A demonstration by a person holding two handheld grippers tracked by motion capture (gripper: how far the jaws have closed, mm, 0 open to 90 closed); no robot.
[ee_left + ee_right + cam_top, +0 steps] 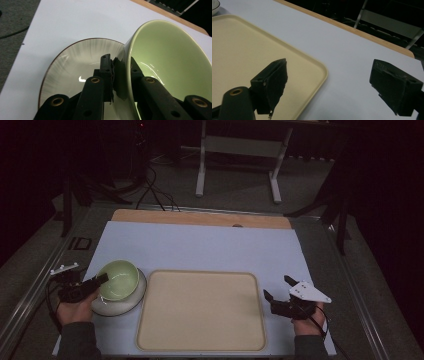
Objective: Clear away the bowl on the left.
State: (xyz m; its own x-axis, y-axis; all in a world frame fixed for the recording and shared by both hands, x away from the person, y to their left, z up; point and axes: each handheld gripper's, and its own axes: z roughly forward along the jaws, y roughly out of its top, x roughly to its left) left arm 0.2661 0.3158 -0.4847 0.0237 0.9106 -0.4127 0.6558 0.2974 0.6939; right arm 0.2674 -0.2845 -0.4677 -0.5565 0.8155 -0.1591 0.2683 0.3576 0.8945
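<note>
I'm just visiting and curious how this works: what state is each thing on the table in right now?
Green bowl: tilted, rim pinched by the left gripper, over the plate.
Plate: flat on the table, under the bowl.
Tray: flat, nothing on it.
Left gripper: shut on the bowl's rim.
Right gripper: open, holding nothing, beside the tray.

Glossy glazed green bowl; matt tray.

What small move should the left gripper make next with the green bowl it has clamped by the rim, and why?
Probably lift the green bowl a little and carry it toward the tray. The left gripper is shut on its rim, one jaw inside and one outside; the bowl is tilted over the pale plate, and the tray beside it is bare. The right gripper is open beside the tray.
</note>
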